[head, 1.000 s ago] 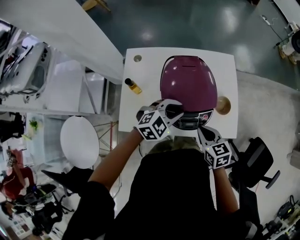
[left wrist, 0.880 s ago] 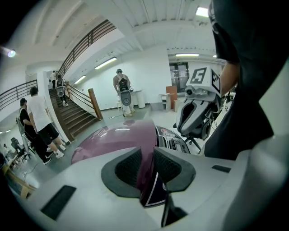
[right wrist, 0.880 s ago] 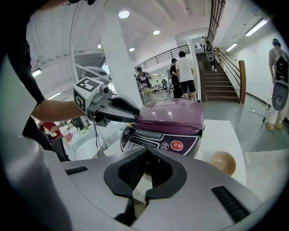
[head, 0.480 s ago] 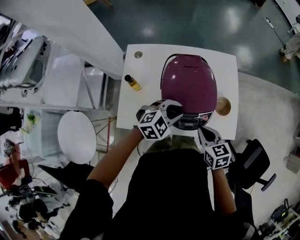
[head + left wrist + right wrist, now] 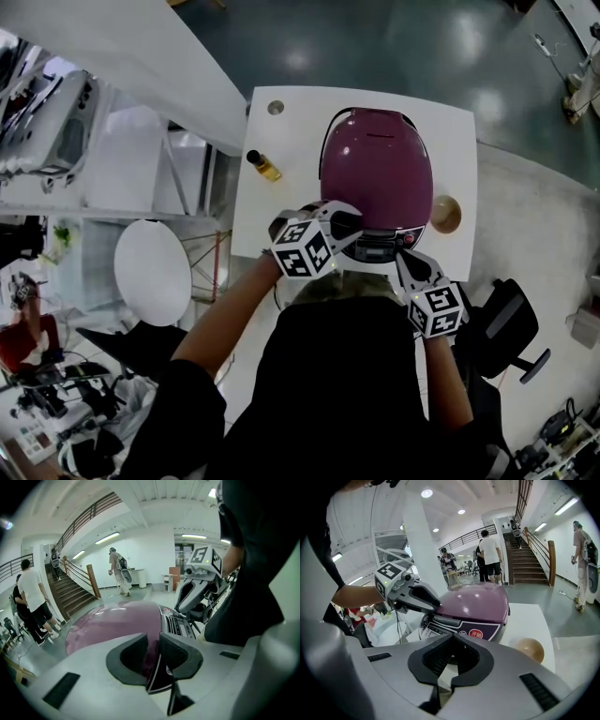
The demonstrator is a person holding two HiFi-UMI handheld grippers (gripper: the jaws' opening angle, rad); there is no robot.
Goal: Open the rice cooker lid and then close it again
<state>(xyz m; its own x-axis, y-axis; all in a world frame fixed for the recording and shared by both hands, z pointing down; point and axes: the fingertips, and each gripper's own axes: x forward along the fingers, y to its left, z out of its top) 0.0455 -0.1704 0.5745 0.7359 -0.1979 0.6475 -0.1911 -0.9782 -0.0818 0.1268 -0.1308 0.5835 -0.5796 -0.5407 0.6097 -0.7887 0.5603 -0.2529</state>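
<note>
**Head view.** The rice cooker (image 5: 375, 169) stands on the white table (image 5: 281, 197), towards the far side, with its control panel (image 5: 380, 246) facing me. Its purple lid (image 5: 377, 155) is down and seated all round. My left claw (image 5: 349, 225) lies against the cooker's front left, at the seam between lid and panel. My right claw (image 5: 403, 259) hangs at the table's near edge, just beside the panel and not touching the cooker. A small amber bottle (image 5: 263, 165) stands left of the cooker and a brown round object (image 5: 444, 212) sits to its right, both apart from it.

**Left gripper view.** My jaws stand narrowly spread. The cooker's purple shell and dark front band show through the gap. I see no pad pressing on anything and record no pinch.

**Right gripper view.** My jaws are pressed together with nothing between them. Ahead, the lid sits flush above the panel and its red button (image 5: 476, 634). The left claw's tip rests on the lid's front lip, over the grey latch (image 5: 446, 619).

**Progress.** The lid is shut in every view. I judge the opening step is in preparation, since the left claw is placed at the latch. If so, release, lift and closing all remain. I cannot rule out a completed cycle.
</note>
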